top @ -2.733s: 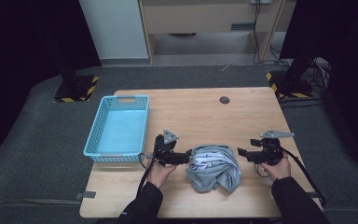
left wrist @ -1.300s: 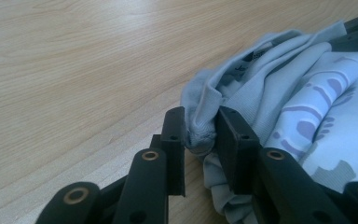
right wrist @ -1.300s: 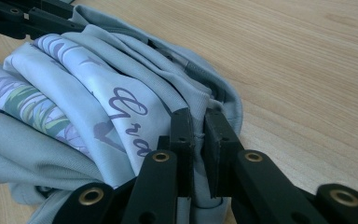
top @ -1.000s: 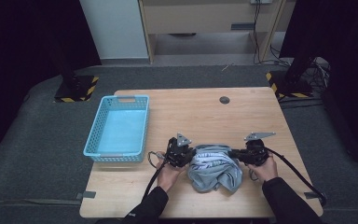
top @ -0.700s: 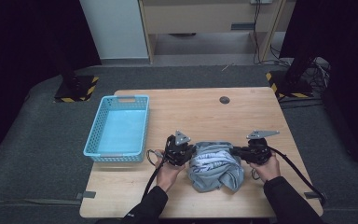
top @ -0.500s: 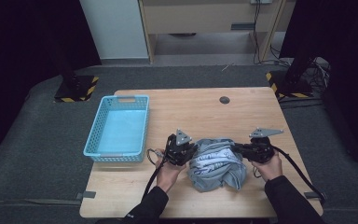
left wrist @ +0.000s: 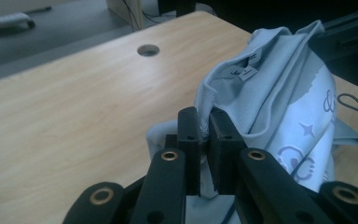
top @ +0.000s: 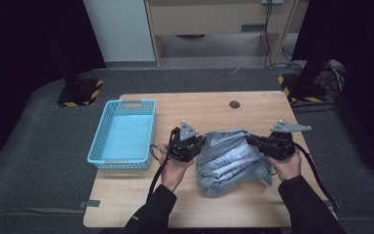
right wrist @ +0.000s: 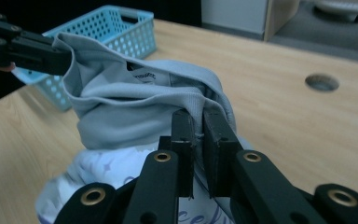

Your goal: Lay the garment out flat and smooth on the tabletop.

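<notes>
A light grey-blue printed T-shirt (top: 230, 158) hangs bunched between both grippers above the wooden table (top: 214, 105). My left gripper (top: 198, 143) is shut on the shirt's left edge; in the left gripper view its jaws pinch a fold of the shirt (left wrist: 270, 88) near the neck label, at the left gripper (left wrist: 204, 135). My right gripper (top: 252, 140) is shut on the shirt's right edge. The right gripper view shows the right gripper (right wrist: 196, 123) clamped on the ribbed collar of the shirt (right wrist: 135, 100), with the left gripper (right wrist: 37, 51) across at the upper left.
A light blue plastic basket (top: 108, 130) stands on the table's left side, also as the basket (right wrist: 116, 28) in the right gripper view. A round cable hole (top: 234, 104) lies at the far middle of the table. Dark floor and stand bases surround the table.
Both grippers closed in on the shirt's sides, then rose and drew slightly apart. The shirt lifted from a flat heap and stretched between them.
</notes>
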The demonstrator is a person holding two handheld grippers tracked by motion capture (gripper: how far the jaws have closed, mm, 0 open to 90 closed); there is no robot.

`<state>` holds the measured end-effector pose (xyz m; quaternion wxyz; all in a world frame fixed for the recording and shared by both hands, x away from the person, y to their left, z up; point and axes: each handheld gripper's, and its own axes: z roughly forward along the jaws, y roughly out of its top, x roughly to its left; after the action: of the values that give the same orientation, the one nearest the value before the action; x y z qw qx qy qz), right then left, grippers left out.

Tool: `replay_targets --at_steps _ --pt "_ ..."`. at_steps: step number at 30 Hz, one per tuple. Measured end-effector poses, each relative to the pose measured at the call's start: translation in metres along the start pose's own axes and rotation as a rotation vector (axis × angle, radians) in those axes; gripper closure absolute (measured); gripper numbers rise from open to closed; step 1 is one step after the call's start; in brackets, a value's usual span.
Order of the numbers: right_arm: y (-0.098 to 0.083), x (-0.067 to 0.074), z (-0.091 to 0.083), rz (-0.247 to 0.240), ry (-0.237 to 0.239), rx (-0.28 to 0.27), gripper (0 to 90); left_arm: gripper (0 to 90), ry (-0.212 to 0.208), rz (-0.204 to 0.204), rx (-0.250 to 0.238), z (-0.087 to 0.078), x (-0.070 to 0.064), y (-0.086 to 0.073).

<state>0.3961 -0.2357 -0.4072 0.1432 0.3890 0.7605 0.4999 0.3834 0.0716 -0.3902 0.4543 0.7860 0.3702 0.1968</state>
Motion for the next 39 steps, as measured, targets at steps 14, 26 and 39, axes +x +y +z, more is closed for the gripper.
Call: replay_targets --at_steps 14,26,39 --pt "0.069 -0.011 0.033 0.017 -0.175 -0.151 83.6 83.4 0.205 0.031 -0.059 0.018 0.031 0.06" --pt "0.061 -0.036 0.063 0.071 -0.356 -0.133 34.2 63.5 0.142 -0.103 0.097 0.053 0.063 0.045" --pt "-0.002 -0.043 0.025 0.134 -0.266 -0.069 13.2 29.2 0.158 -0.07 0.157 0.027 0.049 0.006"
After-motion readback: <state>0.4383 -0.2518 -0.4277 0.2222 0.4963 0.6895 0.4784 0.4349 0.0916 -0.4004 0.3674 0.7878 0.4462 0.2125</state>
